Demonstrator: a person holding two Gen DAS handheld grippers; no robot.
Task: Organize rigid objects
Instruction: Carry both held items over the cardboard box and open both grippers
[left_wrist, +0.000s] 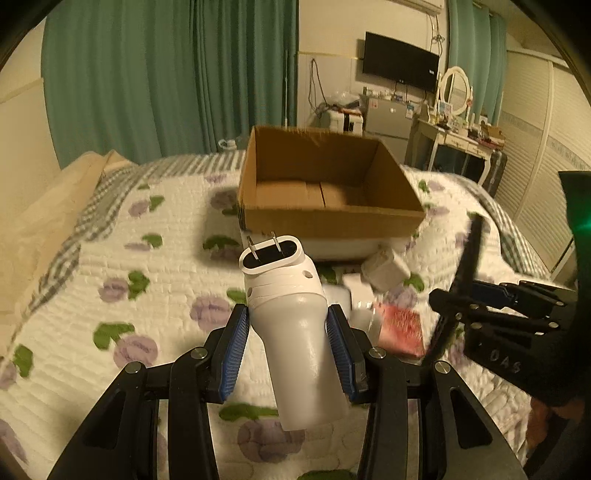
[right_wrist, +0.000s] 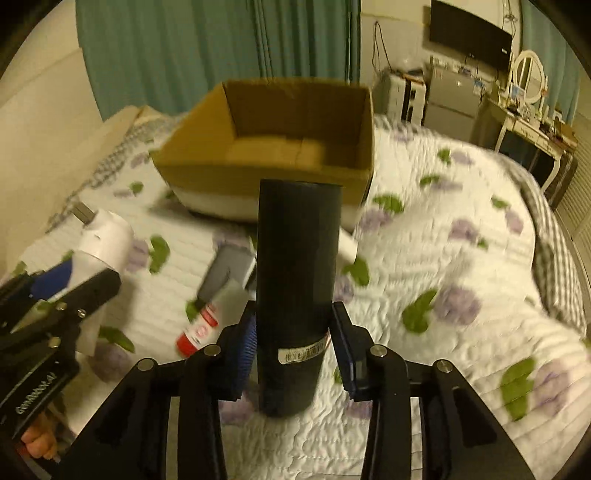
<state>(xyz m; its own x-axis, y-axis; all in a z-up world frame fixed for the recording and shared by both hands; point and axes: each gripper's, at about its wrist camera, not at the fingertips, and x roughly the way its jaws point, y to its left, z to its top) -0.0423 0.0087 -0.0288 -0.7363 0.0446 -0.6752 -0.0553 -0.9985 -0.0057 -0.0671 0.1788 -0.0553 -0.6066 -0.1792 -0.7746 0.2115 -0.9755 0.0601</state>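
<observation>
Both hand-held grippers are loaded. Left gripper (left_wrist: 288, 347) has its blue pads clamped on the body of a white plug-in device (left_wrist: 295, 332), its two metal prongs pointing up and away toward the box. Right gripper (right_wrist: 293, 347) has its jaws pressed on either side of a black cylinder (right_wrist: 297, 295), which stands nearly upright between them, a white label strip at the level of the pads.

As I judge it, the step in hand is the carry: both things look clear of the bed, and the cardboard box (left_wrist: 332, 218) is the likely target. It sits open-topped toward the far end of the quilt (left_wrist: 110, 280), its near wall facing both grippers and its floor bare as far as can be seen.

The next move calls for bringing each thing over that near wall before letting go; the tall cylinder needs the more clearance, or a tilt, so that its lower end does not catch the rim. The two grippers are close side by side, so going in one at a time would avoid a knock.

Between grippers and box, near the box's near wall, lie loose things: white blocks (left_wrist: 384, 273), a red-patterned packet (left_wrist: 400, 328) and a red-capped tube (right_wrist: 199, 328). Wide clear quilt lies to the right; the bed's right edge and furniture stand well apart.
</observation>
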